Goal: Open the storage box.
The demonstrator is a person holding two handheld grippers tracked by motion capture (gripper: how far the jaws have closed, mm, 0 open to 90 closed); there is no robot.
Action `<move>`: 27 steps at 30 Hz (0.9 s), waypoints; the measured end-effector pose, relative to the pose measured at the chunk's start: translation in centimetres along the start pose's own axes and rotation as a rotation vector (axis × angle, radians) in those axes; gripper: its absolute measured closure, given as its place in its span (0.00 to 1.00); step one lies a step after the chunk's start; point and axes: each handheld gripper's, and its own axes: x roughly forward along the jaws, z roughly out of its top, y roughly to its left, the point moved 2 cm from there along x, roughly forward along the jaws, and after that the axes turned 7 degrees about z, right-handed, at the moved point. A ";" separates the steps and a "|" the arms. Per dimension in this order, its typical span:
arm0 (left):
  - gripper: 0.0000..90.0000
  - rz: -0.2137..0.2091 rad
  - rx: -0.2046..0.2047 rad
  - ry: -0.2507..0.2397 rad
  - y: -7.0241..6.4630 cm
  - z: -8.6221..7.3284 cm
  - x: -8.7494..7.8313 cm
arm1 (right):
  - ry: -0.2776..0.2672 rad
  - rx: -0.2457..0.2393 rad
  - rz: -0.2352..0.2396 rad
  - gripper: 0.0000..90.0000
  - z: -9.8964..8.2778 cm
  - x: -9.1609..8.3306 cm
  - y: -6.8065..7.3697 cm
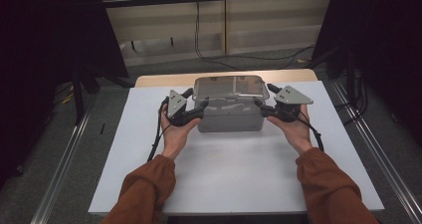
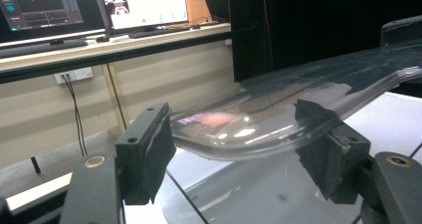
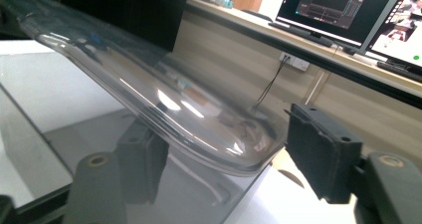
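Observation:
A clear plastic box [image 1: 230, 118] stands at the back middle of the white table [image 1: 224, 174], with its clear lid [image 1: 229, 87] on top. My left gripper [image 1: 201, 108] is at the lid's left end. In the left gripper view the lid's rim [image 2: 278, 119] spans the gap and both pads [image 2: 161, 134] press on it, so my left gripper [image 2: 234, 132] is shut on the lid. My right gripper [image 1: 259, 107] is at the lid's right end. There the lid's rim [image 3: 149, 84] lies between the jaws of my right gripper [image 3: 224, 139]; one jaw sits under it and the other pad [image 3: 318, 154] stands a sliver off its corner.
A wooden strip [image 1: 164, 78] edges the table's far side, with cables [image 1: 214, 57] on the floor beyond. Black curtains flank both sides. A desk with monitors [image 2: 139, 5] and a keyboard stands behind a low wall. The front half of the table is bare white.

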 end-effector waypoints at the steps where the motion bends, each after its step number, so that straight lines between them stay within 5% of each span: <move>1: 0.36 0.001 -0.004 0.001 0.1 0.1 0.1 | -0.007 0.003 0.001 0.40 0.0 0.0 -0.1; 3: 0.36 0.002 -0.039 0.002 0.5 0.2 0.2 | -0.018 0.003 -0.004 0.42 0.1 0.0 -0.1; 10: 0.34 0.023 -0.043 0.004 1.4 0.5 0.6 | -0.047 0.016 -0.001 0.48 0.3 0.0 -0.4; 20: 0.36 0.004 0.013 -0.002 1.6 1.1 1.4 | -0.077 0.074 0.022 0.53 0.6 0.2 -1.2; 27: 0.44 -0.002 0.012 0.001 1.8 1.3 1.9 | -0.091 0.086 0.022 0.54 0.8 0.6 -1.3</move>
